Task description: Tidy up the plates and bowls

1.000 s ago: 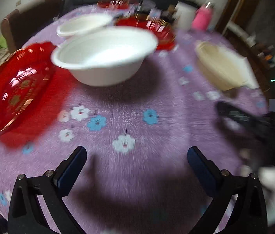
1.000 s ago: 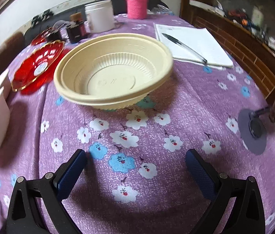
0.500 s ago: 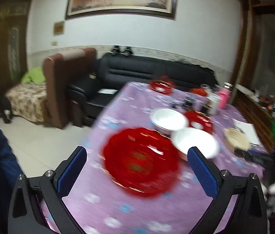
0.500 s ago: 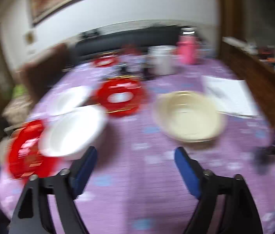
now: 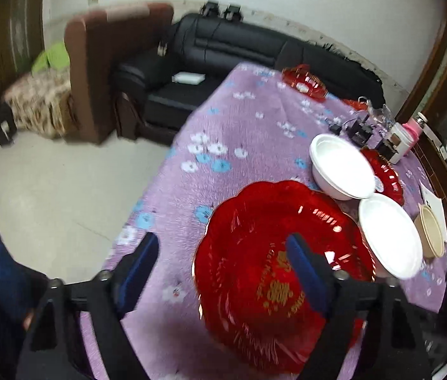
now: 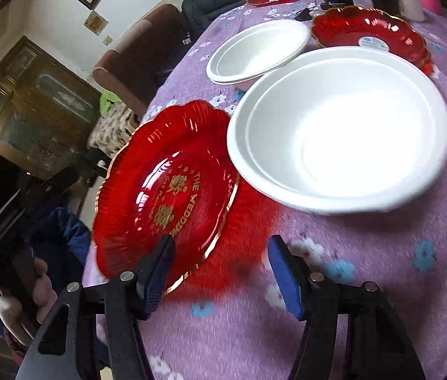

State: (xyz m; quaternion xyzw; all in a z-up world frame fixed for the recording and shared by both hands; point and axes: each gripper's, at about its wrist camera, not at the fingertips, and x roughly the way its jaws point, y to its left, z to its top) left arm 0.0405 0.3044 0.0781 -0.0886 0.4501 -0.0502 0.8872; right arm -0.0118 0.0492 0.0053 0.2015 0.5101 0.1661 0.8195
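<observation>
My left claw (image 5: 223,272) and right claw (image 6: 220,272) are closing, nothing gripped yet. The red plate (image 6: 166,190) looks stiff, glossy, slippery; I'd pinch its scalloped rim.

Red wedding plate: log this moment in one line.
target: red wedding plate | left claw: closing astride its rim | right claw: closing over near rim | neighbour: white bowl | no grip yet
</observation>
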